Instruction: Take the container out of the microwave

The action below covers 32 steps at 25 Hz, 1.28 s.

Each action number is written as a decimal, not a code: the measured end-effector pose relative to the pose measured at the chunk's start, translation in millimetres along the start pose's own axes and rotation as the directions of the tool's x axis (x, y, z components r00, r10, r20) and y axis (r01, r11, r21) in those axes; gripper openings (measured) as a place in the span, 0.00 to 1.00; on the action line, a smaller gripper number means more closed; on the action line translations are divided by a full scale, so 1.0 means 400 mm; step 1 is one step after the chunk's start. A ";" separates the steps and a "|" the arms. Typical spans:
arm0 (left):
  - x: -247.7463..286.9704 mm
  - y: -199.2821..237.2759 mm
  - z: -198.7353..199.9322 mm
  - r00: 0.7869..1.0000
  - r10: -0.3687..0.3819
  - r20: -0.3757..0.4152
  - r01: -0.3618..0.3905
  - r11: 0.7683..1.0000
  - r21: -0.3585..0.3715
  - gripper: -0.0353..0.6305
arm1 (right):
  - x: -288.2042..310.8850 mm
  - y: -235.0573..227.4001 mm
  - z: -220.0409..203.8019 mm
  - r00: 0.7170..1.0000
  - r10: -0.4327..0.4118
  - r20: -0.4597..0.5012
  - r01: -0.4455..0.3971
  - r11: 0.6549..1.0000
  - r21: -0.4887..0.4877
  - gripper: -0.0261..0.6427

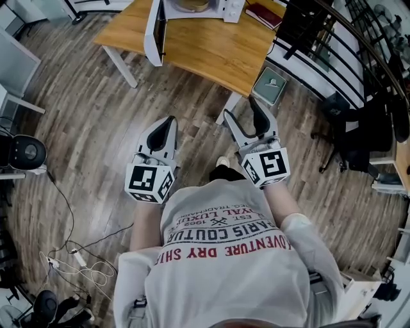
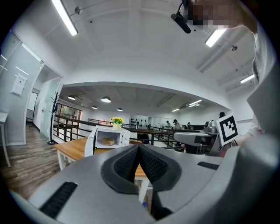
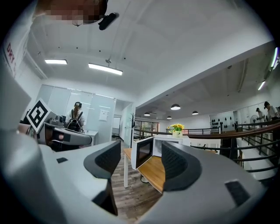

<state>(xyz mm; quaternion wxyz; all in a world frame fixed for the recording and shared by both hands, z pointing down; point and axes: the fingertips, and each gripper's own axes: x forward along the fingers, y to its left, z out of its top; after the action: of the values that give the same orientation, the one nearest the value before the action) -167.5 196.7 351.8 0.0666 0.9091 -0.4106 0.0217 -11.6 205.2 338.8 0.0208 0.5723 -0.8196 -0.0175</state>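
Note:
The white microwave point(image 2: 109, 139) stands on a wooden table point(image 1: 211, 48) ahead of me, its door point(image 1: 155, 32) swung open to the left. A round tan container point(image 2: 107, 141) sits inside the cavity, seen in the left gripper view. My left gripper point(image 1: 166, 125) is held level well short of the table, jaws shut with nothing between them. Beside it my right gripper point(image 1: 245, 115) stands open and empty, and its view looks between the fingers at the microwave point(image 3: 168, 142) and the door point(image 3: 143, 152). Both grippers are apart from the microwave.
A red book point(image 1: 264, 14) lies on the table to the right of the microwave. A scale point(image 1: 269, 85) sits on the floor by the table leg. A railing point(image 1: 333, 38) and a black chair point(image 1: 359, 138) are at right, cables point(image 1: 70, 256) on the floor at left. Yellow flowers point(image 2: 117, 121) top the microwave.

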 end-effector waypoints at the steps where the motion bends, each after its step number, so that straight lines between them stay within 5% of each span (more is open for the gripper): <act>1: 0.011 0.008 -0.002 1.000 0.003 -0.003 -0.003 1.000 -0.002 0.07 | 0.012 -0.008 -0.005 1.000 0.000 -0.006 0.000 1.000 0.001 0.47; 9: 0.191 0.074 -0.018 0.998 0.054 -0.031 -0.054 0.999 0.000 0.07 | 0.180 -0.142 -0.050 0.998 0.055 -0.020 -0.055 0.998 0.009 0.47; 21: 0.662 0.219 0.062 0.987 0.155 -0.032 -0.156 0.988 -0.021 0.07 | 0.555 -0.495 -0.087 0.984 0.166 -0.064 -0.163 0.986 0.043 0.47; 32: 0.899 0.295 0.019 0.980 0.162 -0.116 -0.167 0.985 -0.032 0.07 | 0.803 -0.609 -0.190 0.933 0.292 -0.210 -0.287 0.956 0.055 0.47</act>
<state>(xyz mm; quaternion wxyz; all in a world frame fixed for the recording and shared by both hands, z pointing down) -18.2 -148.8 390.3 0.1066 0.8677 -0.4804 0.0702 110.3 -180.6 406.5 0.1052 0.4439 -0.8880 0.0573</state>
